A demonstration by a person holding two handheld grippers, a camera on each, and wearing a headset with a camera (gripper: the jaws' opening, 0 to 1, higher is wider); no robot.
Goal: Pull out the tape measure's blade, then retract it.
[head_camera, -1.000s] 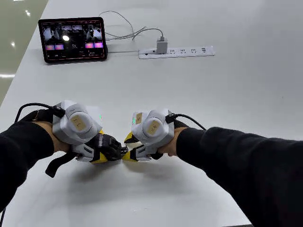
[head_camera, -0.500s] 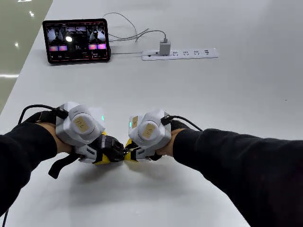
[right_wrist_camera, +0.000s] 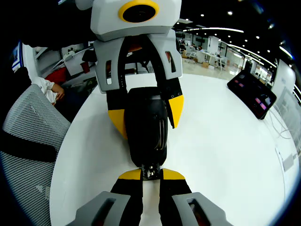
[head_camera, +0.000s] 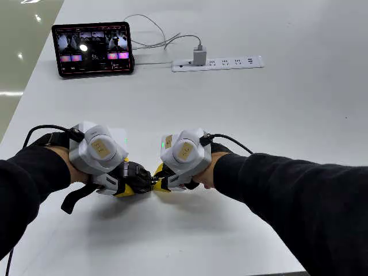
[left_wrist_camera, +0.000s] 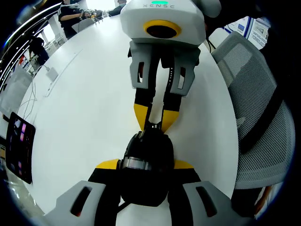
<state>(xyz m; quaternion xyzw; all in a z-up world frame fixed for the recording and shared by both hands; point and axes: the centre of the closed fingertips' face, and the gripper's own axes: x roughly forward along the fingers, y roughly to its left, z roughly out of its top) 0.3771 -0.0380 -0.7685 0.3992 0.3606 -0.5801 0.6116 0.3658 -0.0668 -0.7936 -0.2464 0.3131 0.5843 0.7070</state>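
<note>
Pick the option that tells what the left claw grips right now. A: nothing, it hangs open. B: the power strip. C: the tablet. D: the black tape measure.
D: in the left gripper view the left claw is clamped on the sides of the black tape measure, while the right claw opposite pinches its blade end.

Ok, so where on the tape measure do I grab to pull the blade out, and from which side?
Grip the end hook, the small flat tab jutting from the mouth of the tape measure. Come straight at that mouth, opposite the left gripper clamping the case, jaws pinching the tab's flat faces, as the right gripper does.
</note>
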